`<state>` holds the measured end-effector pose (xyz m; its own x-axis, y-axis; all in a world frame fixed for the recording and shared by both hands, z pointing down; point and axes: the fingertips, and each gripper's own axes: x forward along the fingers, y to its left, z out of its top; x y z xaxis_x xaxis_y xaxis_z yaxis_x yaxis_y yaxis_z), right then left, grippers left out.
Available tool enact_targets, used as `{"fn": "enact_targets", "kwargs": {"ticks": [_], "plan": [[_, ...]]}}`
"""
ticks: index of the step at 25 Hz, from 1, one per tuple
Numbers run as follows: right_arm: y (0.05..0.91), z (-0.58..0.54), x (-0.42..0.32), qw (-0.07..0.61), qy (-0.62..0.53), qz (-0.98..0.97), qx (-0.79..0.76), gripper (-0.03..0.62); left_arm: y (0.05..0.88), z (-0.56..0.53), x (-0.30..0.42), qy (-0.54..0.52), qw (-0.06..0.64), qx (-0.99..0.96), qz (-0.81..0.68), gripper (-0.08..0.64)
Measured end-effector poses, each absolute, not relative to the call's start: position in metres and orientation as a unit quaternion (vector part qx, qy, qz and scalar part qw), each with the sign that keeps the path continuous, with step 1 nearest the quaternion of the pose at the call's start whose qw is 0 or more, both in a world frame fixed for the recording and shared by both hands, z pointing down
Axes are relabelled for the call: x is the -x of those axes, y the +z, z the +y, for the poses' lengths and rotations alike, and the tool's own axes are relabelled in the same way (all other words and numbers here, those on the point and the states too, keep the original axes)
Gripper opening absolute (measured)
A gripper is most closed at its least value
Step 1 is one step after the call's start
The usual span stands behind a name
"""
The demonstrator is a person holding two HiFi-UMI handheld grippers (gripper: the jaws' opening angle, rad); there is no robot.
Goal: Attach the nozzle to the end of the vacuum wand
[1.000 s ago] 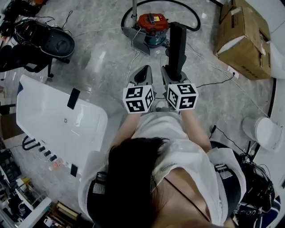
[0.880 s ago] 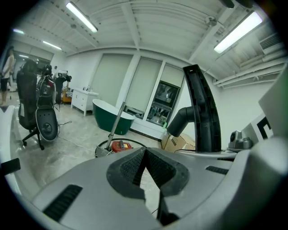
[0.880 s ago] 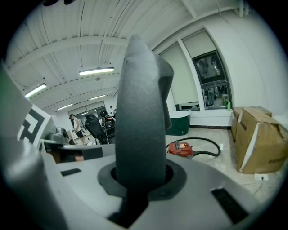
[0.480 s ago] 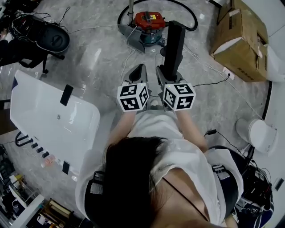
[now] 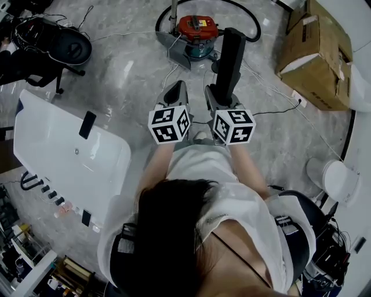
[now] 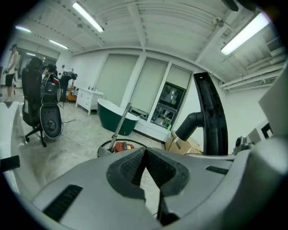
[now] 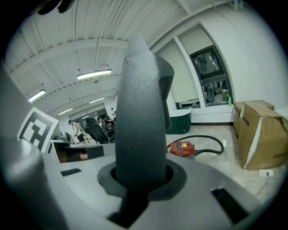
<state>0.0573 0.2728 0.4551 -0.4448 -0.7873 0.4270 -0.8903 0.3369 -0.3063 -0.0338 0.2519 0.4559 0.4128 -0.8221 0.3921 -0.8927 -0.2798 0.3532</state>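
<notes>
My right gripper (image 5: 219, 93) is shut on the lower end of a long black nozzle (image 5: 231, 58), which stands up and forward from its jaws; in the right gripper view the nozzle (image 7: 139, 117) fills the centre. Beside it, my left gripper (image 5: 177, 88) is shut with nothing between its pads (image 6: 135, 168). Ahead on the floor sits the red vacuum (image 5: 198, 29) with its metal wand (image 5: 174, 11) rising from a grey floor head. The left gripper view shows the wand (image 6: 119, 123) leaning, well ahead of both grippers, and the nozzle (image 6: 211, 117) at the right.
A black hose (image 5: 249, 23) loops behind the vacuum. A cardboard box (image 5: 316, 52) stands at the right, a white bathtub (image 5: 64, 156) at the left, an office chair (image 5: 64, 49) at the far left. Thin cables (image 5: 278, 107) run across the marble floor.
My left gripper has shifted a little forward and left, away from the right one. The right gripper keeps its hold on the nozzle in the same place.
</notes>
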Motion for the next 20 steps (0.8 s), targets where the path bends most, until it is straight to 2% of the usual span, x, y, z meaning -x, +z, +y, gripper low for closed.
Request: {"fn": "enact_targets", "kwargs": {"ticks": [2,6,20], "plan": [[0.455,0.267,-0.054,0.098,0.252,-0.816,-0.511,0.055,0.458,0.245,0.037,0.072,0.264,-0.796,-0.540,0.003],[0.447,0.250,-0.053,0.088,0.236,-0.830,-0.498,0.055,0.456,0.228,0.032,0.042,0.302,-0.796,-0.523,0.003],[0.455,0.174,-0.040,0.096,0.269,-0.824,-0.489,0.055,0.457,0.146,0.036,0.088,0.255,-0.810,-0.520,0.003]]}}
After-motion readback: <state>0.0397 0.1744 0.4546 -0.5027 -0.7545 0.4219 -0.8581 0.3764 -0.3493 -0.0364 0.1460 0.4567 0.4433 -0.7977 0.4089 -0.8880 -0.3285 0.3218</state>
